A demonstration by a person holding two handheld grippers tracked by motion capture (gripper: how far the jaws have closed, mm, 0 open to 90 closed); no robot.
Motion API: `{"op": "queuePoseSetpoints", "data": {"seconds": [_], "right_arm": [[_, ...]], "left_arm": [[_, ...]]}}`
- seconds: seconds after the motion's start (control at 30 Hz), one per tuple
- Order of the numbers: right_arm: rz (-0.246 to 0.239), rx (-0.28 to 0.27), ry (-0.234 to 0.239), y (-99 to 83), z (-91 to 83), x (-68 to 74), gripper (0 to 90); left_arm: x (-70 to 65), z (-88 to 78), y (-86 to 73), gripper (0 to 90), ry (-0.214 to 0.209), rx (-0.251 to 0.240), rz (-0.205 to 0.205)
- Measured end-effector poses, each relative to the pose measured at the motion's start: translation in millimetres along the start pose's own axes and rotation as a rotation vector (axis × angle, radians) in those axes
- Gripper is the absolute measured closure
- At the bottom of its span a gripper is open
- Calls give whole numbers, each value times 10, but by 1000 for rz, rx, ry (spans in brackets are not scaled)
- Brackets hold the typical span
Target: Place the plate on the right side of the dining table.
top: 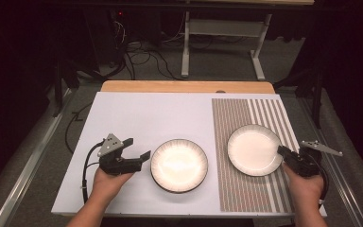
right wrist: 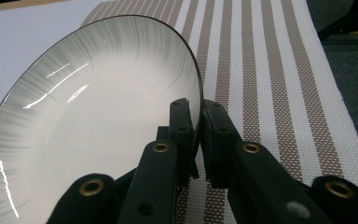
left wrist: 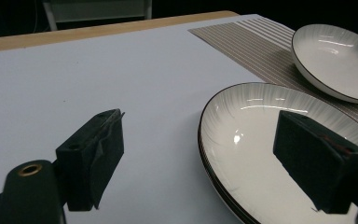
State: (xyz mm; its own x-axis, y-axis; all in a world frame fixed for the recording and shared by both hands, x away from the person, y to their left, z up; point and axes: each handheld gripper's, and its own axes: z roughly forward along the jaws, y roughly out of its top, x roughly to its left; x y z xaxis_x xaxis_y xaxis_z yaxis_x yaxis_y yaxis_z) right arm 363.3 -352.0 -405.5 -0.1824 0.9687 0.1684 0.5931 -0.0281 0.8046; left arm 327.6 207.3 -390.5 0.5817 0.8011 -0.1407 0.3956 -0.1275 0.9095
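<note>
Right tool (right wrist: 199, 122) pinches the rim of the plate on the mat (right wrist: 98, 116). Left tool (left wrist: 205, 154), jaws wide, straddles the near plate's (left wrist: 261, 140) edge, not yet gripped; lifting both seems left.

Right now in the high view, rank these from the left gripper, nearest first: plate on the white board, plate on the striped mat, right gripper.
From the left gripper:
1. Plate on the white board, just beside its jaws.
2. Plate on the striped mat, further right.
3. Right gripper, at that plate's far rim.
</note>
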Motion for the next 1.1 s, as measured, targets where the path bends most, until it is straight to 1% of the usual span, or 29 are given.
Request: {"op": "queuePoseSetpoints", "data": {"seconds": [0.27, 0.33, 0.5, 0.53, 0.6, 0.7, 0.8, 0.87, 0.9, 1.0, 1.03, 1.07, 1.1], "right_arm": [[45, 46, 5, 14, 158, -78, 848], [47, 53, 1, 6, 181, -89, 844], [28, 55, -12, -5, 201, -85, 827], [15, 51, -19, -4, 199, -83, 818], [4, 31, -24, 3, 173, -70, 739], [-32, -23, -25, 36, 86, -20, 616], [-75, -65, 13, 75, 3, 68, 472], [-126, -93, 34, 99, -46, 170, 401], [-147, -105, 51, 108, -73, 232, 383], [-213, -160, 117, 123, -143, 433, 308], [-232, -169, 139, 128, -160, 504, 267], [-245, -179, 154, 130, -169, 582, 226], [-263, -185, 171, 131, -177, 656, 190]], "left_arm": [[26, -18, -10, 166, -1, -8, -4], [29, -14, -16, 166, 0, -5, -3], [39, -10, -43, 166, 7, -11, -13], [41, -14, -47, 165, 7, -13, -17], [44, -31, -54, 164, 9, -17, -18], [36, -52, -56, 163, 13, -25, -12], [27, -65, -58, 160, 15, -30, -6], [18, -71, -57, 157, 13, -34, -3], [13, -72, -55, 155, 12, -35, -2], [-16, -72, -47, 139, 12, -37, 9], [-26, -74, -43, 132, 11, -38, 16], [-32, -81, -38, 123, 19, -40, 26], [-41, -82, -36, 115, 11, -43, 24]]}}
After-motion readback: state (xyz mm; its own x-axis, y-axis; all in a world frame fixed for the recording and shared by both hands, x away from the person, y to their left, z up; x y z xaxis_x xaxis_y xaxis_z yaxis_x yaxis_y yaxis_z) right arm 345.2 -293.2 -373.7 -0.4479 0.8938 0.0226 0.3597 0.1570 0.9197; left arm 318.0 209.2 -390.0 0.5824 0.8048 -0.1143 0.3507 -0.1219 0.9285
